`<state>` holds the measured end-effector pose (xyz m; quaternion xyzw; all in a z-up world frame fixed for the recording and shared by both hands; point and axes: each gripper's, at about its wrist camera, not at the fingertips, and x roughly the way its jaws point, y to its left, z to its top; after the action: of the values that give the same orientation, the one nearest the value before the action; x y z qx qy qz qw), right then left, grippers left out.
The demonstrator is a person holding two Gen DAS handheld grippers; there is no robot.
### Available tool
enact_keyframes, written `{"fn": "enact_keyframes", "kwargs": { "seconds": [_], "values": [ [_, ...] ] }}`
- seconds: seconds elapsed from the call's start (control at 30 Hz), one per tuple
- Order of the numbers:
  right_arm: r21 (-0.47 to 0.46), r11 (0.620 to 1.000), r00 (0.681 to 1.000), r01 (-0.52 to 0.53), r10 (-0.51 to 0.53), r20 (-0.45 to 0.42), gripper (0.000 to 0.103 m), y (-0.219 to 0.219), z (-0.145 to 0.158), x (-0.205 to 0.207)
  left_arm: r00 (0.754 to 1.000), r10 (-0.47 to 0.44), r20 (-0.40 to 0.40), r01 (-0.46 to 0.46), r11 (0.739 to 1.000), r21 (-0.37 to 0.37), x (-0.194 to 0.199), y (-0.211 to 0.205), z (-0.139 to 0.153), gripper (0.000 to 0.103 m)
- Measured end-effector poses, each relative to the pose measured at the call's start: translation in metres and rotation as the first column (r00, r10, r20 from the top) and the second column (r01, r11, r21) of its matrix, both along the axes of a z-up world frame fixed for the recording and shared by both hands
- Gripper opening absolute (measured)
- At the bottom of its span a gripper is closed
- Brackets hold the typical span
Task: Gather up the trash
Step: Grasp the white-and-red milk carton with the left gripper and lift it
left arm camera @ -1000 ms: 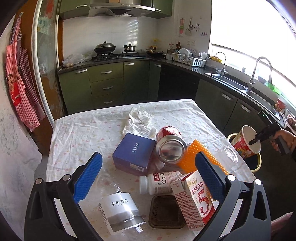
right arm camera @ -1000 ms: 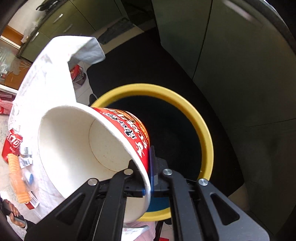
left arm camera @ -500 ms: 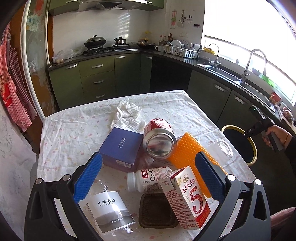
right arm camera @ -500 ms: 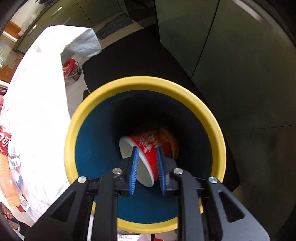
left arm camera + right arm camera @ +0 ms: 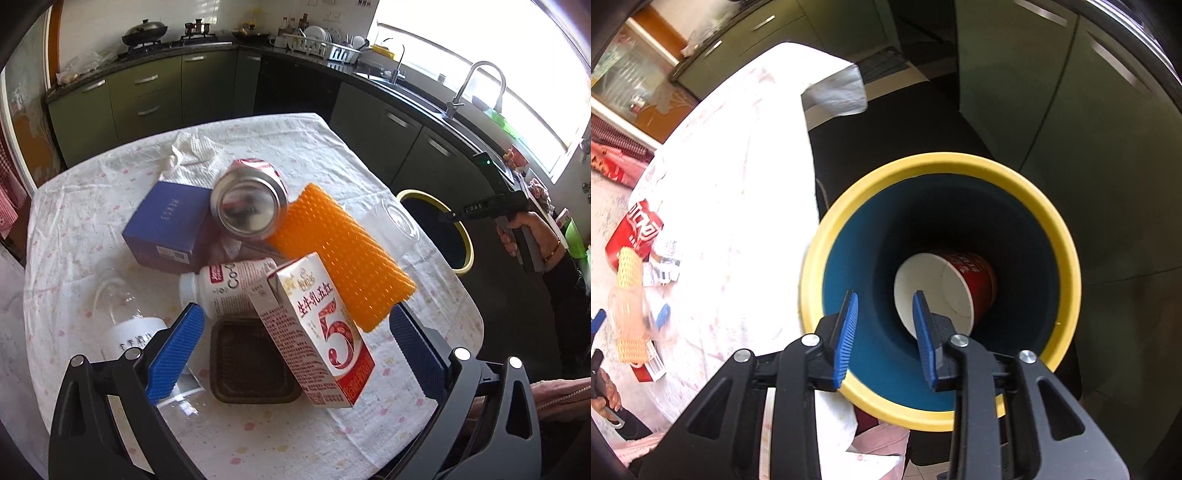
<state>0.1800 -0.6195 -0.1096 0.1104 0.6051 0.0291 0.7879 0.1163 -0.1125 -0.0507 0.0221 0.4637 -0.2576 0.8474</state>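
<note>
My left gripper [image 5: 293,349] hangs open over a heap of trash on the table. Between its blue pads [image 5: 175,350] stand a red and white milk carton [image 5: 314,328] and a dark brown tray [image 5: 251,363]. Behind them lie a white bottle [image 5: 225,282], an orange mesh sleeve [image 5: 340,251], a crushed can [image 5: 249,201], a blue box [image 5: 168,225] and a clear plastic cup [image 5: 391,225]. My right gripper [image 5: 886,325] hovers above the yellow-rimmed bin [image 5: 1067,236]; its jaws are opening with nothing between them. The red noodle cup [image 5: 971,273] lies at the bin's bottom.
The bin [image 5: 463,236] stands on the floor right of the table's white cloth [image 5: 74,206]. A clear labelled bottle [image 5: 125,325] lies at the near left. A crumpled tissue [image 5: 192,155] sits further back. Green cabinets and a sink [image 5: 436,99] run behind.
My right gripper let go of the red noodle cup, which dropped into the bin, and its jaws spread. My left gripper tipped downward and closed in on the carton and tray.
</note>
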Motion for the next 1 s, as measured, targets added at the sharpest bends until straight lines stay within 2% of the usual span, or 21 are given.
{"fn": "enact_keyframes", "kwargs": {
  "seconds": [0.27,0.37,0.57,0.67,0.77,0.83,0.9,1.0],
  "values": [
    [0.003,0.999,0.999,-0.042,0.042,0.012,0.032,0.019,-0.002,0.003,0.995,-0.02,-0.099,0.019,1.0,-0.009,0.008,-0.012,-0.027,0.099],
    [0.005,0.999,0.999,-0.05,0.05,0.012,0.034,0.024,-0.002,0.003,0.988,-0.031,-0.15,0.026,0.999,-0.034,0.014,-0.016,-0.038,0.099],
    [0.008,0.999,0.999,-0.051,0.051,0.008,0.035,0.028,-0.004,0.003,0.98,-0.045,-0.194,0.036,0.998,-0.047,0.025,-0.026,-0.051,0.098],
    [0.009,0.999,0.999,-0.05,0.05,0.006,0.035,0.028,-0.007,0.005,0.977,-0.051,-0.205,0.035,0.996,-0.08,0.025,-0.028,-0.05,0.089],
    [0.013,0.999,0.999,-0.05,0.05,0.01,0.037,0.027,-0.008,0.005,0.978,-0.077,-0.194,0.064,0.995,-0.07,0.02,-0.037,-0.044,0.083],
    [0.018,0.998,0.999,-0.052,0.052,0.012,0.038,0.027,-0.008,0.005,0.976,-0.095,-0.195,0.083,0.994,-0.069,0.016,-0.044,-0.043,0.07],
    [0.023,0.998,0.998,-0.056,0.055,0.013,0.039,0.029,-0.01,0.005,0.972,-0.11,-0.207,0.1,0.993,-0.057,0.014,-0.05,-0.047,0.063],
    [0.028,0.998,0.998,-0.062,0.061,0.014,0.039,0.029,-0.011,0.004,0.964,-0.111,-0.242,0.106,0.994,-0.036,0.013,-0.059,-0.059,0.061]
  ]
}}
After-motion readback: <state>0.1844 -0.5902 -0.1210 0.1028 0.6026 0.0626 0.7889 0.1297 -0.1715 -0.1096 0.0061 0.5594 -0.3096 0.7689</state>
